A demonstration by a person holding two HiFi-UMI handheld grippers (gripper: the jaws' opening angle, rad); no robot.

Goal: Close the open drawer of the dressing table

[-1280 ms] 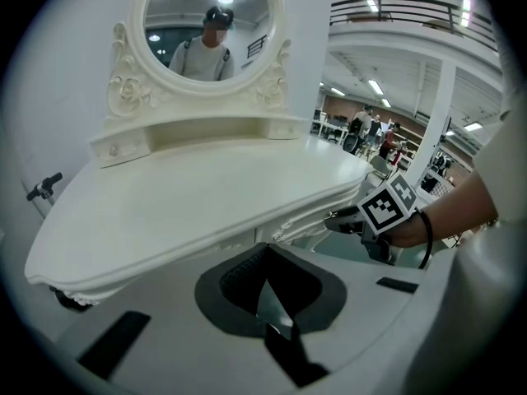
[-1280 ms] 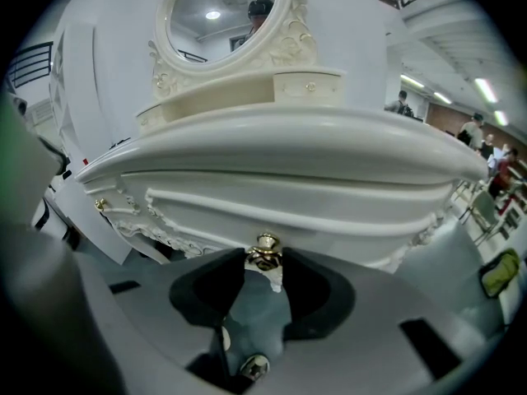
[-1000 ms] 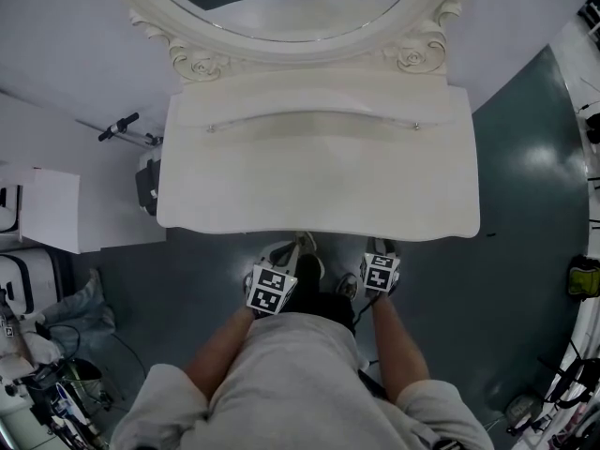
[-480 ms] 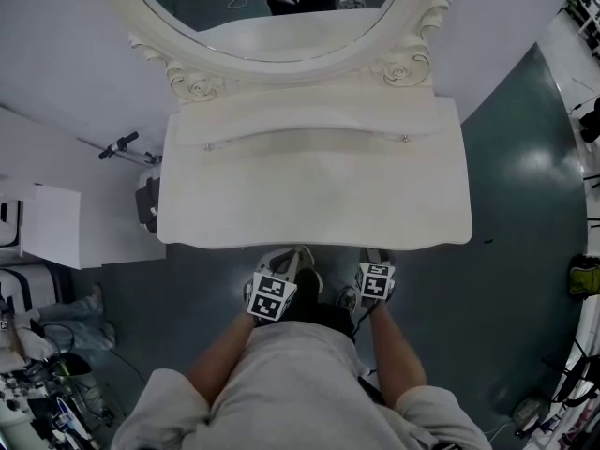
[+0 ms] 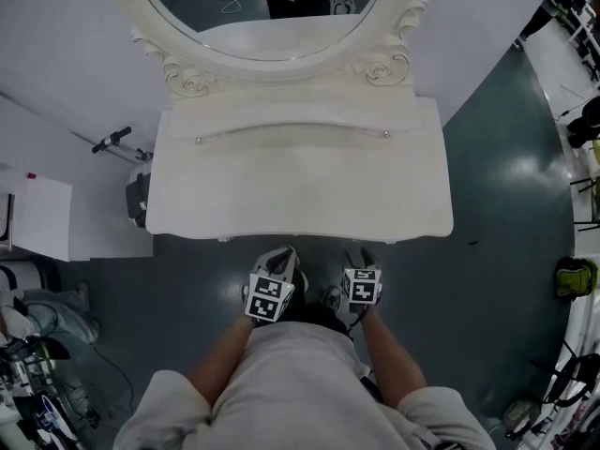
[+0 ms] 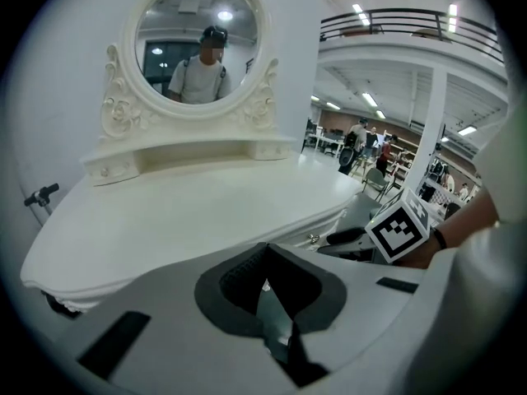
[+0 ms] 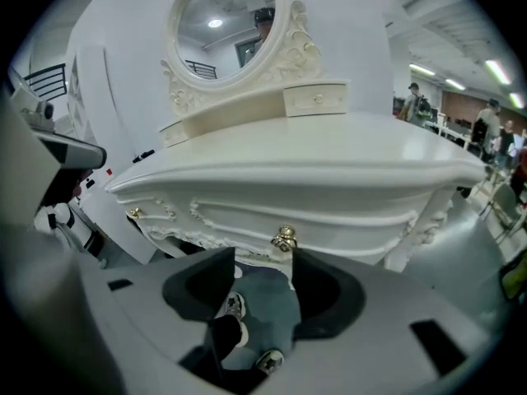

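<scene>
The drawer (image 7: 329,212) is shut. The right hand-held gripper (image 7: 263,257) has just opened, empty, below the drawer's gold knob (image 7: 285,239). The left hand-held gripper (image 6: 264,252) is closed, empty.

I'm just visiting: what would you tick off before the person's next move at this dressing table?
1. Drawer flush under the tabletop: ok.
2. Right gripper free of the gold knob: ok; its jaws have just been opening, nothing is between them, and the knob sits beyond the tips.
3. Left gripper empty: ok, jaws together on nothing.
4. Both grippers apart from the tabletop's edge: ok.
5. Small upper drawer shut: ok.
</scene>
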